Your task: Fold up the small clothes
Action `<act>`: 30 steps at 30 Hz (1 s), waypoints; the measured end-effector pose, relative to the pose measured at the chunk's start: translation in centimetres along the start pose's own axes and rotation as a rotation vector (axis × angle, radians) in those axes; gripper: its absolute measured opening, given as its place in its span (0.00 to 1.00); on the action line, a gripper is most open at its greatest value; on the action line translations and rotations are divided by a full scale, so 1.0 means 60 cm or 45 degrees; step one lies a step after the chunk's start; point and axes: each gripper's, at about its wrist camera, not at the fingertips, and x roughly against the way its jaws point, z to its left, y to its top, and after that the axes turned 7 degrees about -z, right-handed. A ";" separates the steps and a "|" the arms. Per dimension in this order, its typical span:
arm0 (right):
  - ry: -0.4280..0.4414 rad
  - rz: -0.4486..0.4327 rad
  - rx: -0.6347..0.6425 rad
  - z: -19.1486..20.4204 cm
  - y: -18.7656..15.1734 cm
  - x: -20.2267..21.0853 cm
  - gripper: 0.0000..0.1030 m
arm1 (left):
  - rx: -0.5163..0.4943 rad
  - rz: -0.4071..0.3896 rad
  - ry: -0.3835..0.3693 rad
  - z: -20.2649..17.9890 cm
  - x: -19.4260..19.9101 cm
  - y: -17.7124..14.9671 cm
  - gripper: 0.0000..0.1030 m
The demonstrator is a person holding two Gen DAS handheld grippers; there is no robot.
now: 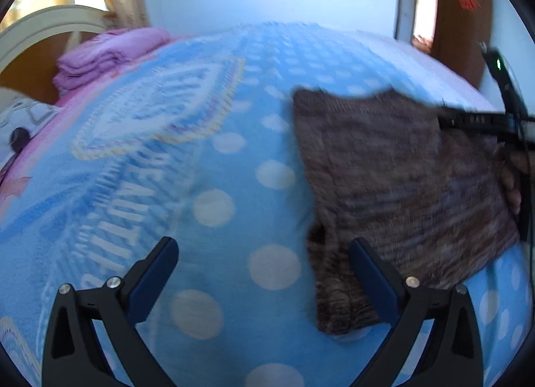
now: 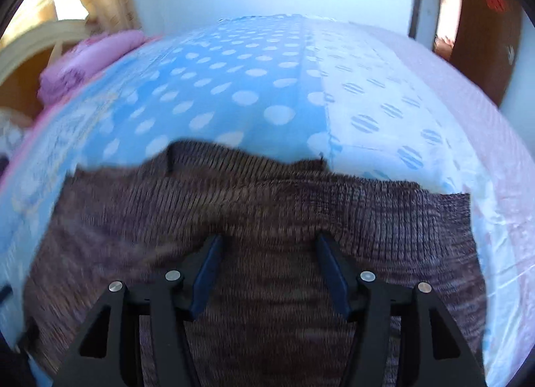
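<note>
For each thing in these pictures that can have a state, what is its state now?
left gripper: open, holding nothing, over the blanket.
right gripper: open, above the garment.
brown knitted garment: lying on the bed, partly folded.
blue dotted blanket: spread over the bed.
pink bedding: folded in a stack.
door: open.

Ribbed knit garment point(image 2: 267, 220) (matt, coarse)

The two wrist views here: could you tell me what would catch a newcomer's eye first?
A brown knitted garment lies on a blue polka-dot blanket, filling the lower half of the right wrist view. Both the left gripper and the right gripper are open. Folded pink bedding sits far left by the headboard.
</note>
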 end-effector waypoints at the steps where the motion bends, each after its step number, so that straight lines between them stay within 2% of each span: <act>1: 0.008 -0.012 -0.026 -0.005 0.001 0.004 0.57 | 0.021 -0.019 0.001 0.005 0.005 0.004 1.00; 3: 0.017 -0.025 -0.038 -0.007 -0.008 0.027 0.56 | 0.030 -0.049 0.006 0.010 0.010 0.015 1.00; 7: 0.077 -0.040 0.006 -0.004 -0.053 0.090 0.57 | -0.104 -0.043 0.056 -0.017 -0.022 0.041 1.00; 9: 0.049 -0.060 0.058 -0.014 -0.076 0.116 0.57 | -0.155 -0.051 0.058 -0.031 -0.040 0.058 1.00; 13: -0.004 -0.081 0.049 -0.079 -0.114 0.162 0.57 | -0.274 -0.067 0.094 -0.065 -0.084 0.093 1.00; 15: -0.032 -0.039 -0.023 -0.133 -0.130 0.166 0.57 | -0.359 -0.017 0.186 -0.078 -0.120 0.095 1.00; 16: -0.001 -0.054 -0.077 -0.159 -0.140 0.174 0.56 | -0.357 0.011 0.222 -0.075 -0.140 0.095 1.00; 17: 0.032 -0.066 -0.102 -0.175 -0.150 0.186 0.55 | -0.305 0.024 0.195 -0.065 -0.146 0.100 1.00; 18: 0.025 -0.062 -0.099 -0.179 -0.157 0.195 0.55 | -0.262 0.040 0.178 -0.056 -0.146 0.105 1.00; 19: -0.042 -0.041 -0.086 -0.181 -0.167 0.207 0.56 | -0.225 0.054 0.160 -0.047 -0.147 0.108 1.00; 20: -0.059 -0.005 -0.089 -0.185 -0.176 0.212 0.56 | -0.212 0.059 0.146 -0.043 -0.147 0.106 1.00; 21: -0.022 -0.010 -0.121 -0.194 -0.186 0.223 0.56 | -0.201 0.056 0.134 -0.040 -0.148 0.103 1.00; 22: -0.007 -0.059 -0.168 -0.208 -0.195 0.242 0.56 | -0.192 0.053 0.127 -0.038 -0.146 0.102 1.00; 24: -0.043 -0.100 -0.180 -0.223 -0.206 0.263 0.56 | -0.189 0.057 0.126 -0.039 -0.145 0.100 1.00; 26: -0.024 -0.113 -0.207 -0.236 -0.214 0.274 0.44 | -0.189 0.064 0.125 -0.044 -0.147 0.099 1.00; 27: -0.034 -0.077 -0.196 -0.236 -0.217 0.268 0.39 | -0.183 0.069 0.118 -0.042 -0.146 0.098 1.00; 28: -0.069 -0.030 -0.174 -0.235 -0.222 0.255 0.39 | -0.175 0.074 0.111 -0.043 -0.150 0.100 1.00; 30: -0.095 -0.031 -0.158 -0.234 -0.222 0.252 0.39 | -0.147 0.084 0.087 -0.037 -0.151 0.103 1.00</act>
